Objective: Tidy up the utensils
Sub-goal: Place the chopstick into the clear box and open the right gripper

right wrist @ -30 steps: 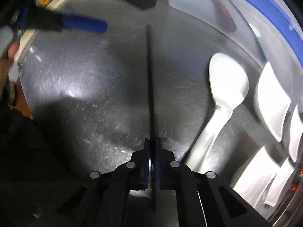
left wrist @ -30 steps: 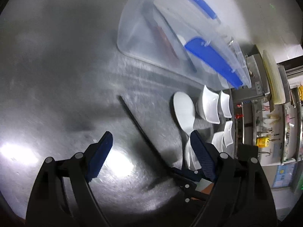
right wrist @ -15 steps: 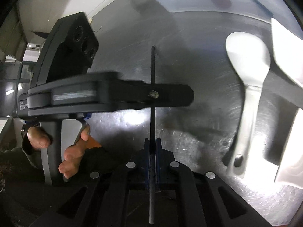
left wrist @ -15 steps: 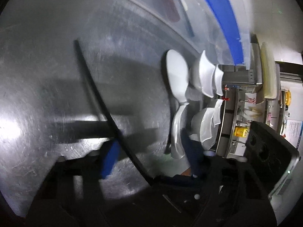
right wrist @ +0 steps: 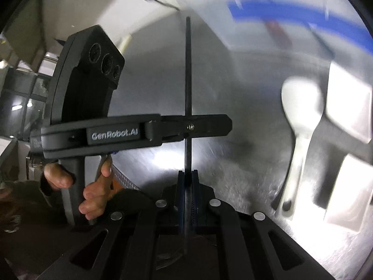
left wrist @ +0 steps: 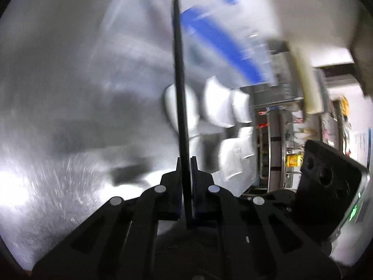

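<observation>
A thin black chopstick (right wrist: 188, 74) is held above the steel table. My right gripper (right wrist: 188, 175) is shut on its near end. My left gripper (left wrist: 185, 163) is shut on the same chopstick (left wrist: 179, 81) and shows in the right wrist view (right wrist: 188, 127) crossing the stick at its middle. A white ceramic spoon (right wrist: 300, 121) lies on the table to the right, also blurred in the left wrist view (left wrist: 172, 102).
Several white square dishes (right wrist: 347, 107) sit right of the spoon, also in the left wrist view (left wrist: 216, 102). A clear plastic bin with blue trim (right wrist: 291, 23) stands at the back. A steel rack (left wrist: 275, 140) borders the table.
My left gripper swung in from the side and closed on the chopstick that my right gripper holds. The chopstick has risen off the table. Both views are blurred with motion.
</observation>
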`<state>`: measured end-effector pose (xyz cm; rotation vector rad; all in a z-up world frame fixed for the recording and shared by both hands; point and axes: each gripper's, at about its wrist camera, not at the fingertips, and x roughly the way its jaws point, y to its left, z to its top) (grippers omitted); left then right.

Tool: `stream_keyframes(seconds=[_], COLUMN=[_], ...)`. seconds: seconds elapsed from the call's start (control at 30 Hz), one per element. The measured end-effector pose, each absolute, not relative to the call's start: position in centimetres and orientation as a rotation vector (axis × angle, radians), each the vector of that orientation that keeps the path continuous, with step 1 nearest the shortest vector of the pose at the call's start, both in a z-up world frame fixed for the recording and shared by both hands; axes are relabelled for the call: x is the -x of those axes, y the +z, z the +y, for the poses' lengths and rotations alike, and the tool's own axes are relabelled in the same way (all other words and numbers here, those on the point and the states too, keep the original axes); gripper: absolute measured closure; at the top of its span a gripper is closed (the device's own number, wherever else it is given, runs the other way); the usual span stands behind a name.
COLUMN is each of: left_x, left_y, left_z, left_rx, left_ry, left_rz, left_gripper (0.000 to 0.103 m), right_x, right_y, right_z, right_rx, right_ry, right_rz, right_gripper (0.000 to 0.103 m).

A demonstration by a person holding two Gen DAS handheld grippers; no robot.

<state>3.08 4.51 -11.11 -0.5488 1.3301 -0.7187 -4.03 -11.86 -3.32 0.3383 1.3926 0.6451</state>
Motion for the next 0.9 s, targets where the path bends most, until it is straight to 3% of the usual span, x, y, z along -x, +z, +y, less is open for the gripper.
stream_keyframes(seconds=[0.27, 0.4, 0.5, 0.63, 0.9], left_x=[-6.8, -13.8, -19.2, -26.5, -33.0], left_y=[-0.2, 5.8, 7.2, 4.4, -7.7], left_z=[3.4, 0.7, -1.4, -3.4, -5.9], left_rx=[0.424, 0.305, 0.282, 0.284, 0.185], left_ry=[-0.866, -0.869, -0.857, -0.768, -0.604], left_rz=[1.068, 0.939, 0.962, 1.062, 1.365], left_gripper=[0.098, 0.098, 0.098, 0.098, 0.097], right_x=[2.2, -3.5, -8.0, -14.3, -21.0], right_y=[5.2, 9.6, 10.3, 8.0, -3.6], right_z=[-13.7, -15.5, -16.6, -17.6, -19.8], right_rx=[-0.211, -0.130, -0.130, -0.127, -0.200], right_ry=[0.605, 0.498, 0.431, 0.384, 0.308], right_rz=[1.130, 0.980, 0.936, 1.008, 1.310], right_gripper=[0.096, 0.097, 0.102, 0.102, 0.102])
